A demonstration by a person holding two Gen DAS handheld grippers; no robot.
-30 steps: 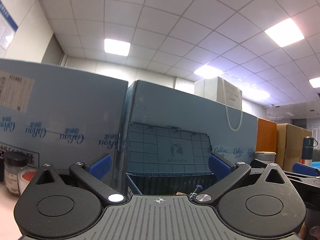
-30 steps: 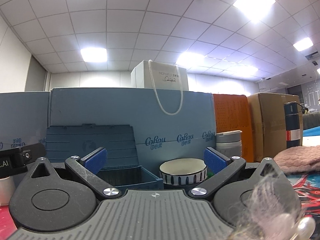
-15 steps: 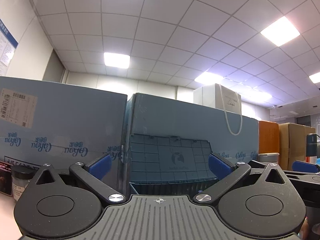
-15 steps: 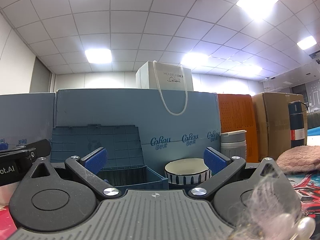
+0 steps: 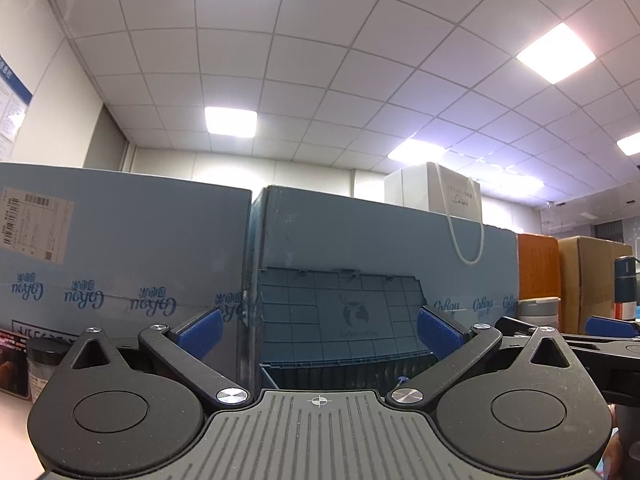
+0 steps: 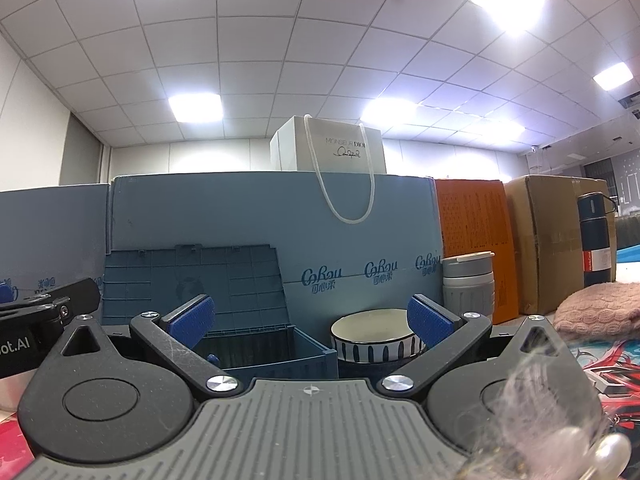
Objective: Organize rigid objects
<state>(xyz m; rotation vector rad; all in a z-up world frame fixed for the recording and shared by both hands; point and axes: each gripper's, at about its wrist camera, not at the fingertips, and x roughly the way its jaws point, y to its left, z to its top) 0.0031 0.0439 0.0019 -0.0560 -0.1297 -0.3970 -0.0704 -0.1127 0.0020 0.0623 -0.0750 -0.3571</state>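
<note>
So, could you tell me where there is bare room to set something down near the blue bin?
Bare patterned mat shows between the striped bowl and the pink knit. A pale table strip lies before the dark-lidded jar. It is crowded where the bowl sits close beside the open blue bin, grey canister behind.

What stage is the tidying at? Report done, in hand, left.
Done: the blue storage box stands with its lid up; its contents are mostly hidden, apart from a small blue piece at the rim. In hand: nothing; the left gripper and right gripper are both open and empty. Left: the striped bowl and grey stacked container sit outside the box.
</note>
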